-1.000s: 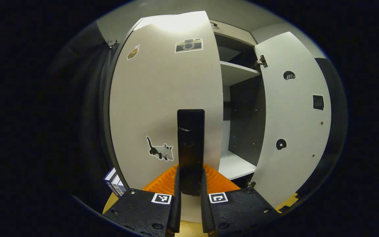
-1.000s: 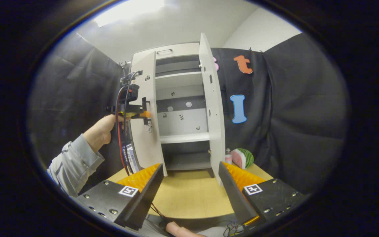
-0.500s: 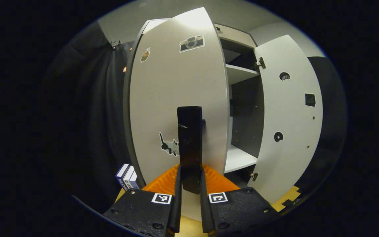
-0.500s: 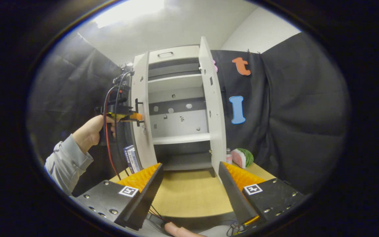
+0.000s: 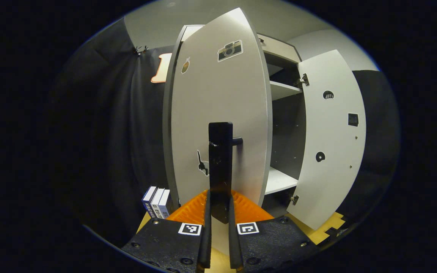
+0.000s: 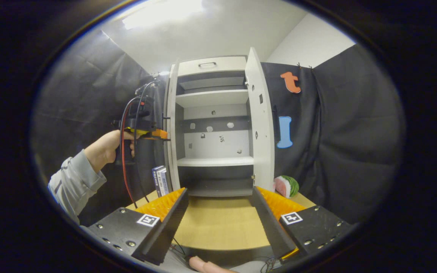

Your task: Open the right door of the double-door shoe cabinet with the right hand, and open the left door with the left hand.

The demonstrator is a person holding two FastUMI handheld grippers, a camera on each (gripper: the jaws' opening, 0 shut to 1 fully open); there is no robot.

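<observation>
1. L gripper clamps the handle of the L door, 6 o'clock in left gripper view; pulling off the hinge arc could slip the grip.
2. R gripper wide, holds nothing.
3. R door, 1 o'clock, open; overswing could hit the melon.

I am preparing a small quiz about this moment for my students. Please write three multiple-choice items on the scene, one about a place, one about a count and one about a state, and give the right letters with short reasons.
1. Where does the watermelon slice lie?
A. on a shelf inside the cabinet
B. on the table, right of the right door
C. in a gripper

2. How many stickers show on the left door front?
A. one
B. three
C. five

3. The left gripper is:
A. open, away from the door
B. shut on the door handle
C. resting on the table

Answers: 1 B, it sits beside the open door's foot. 2 B, camera, cat and a small top one. 3 B, both fingers press the handle.
</observation>
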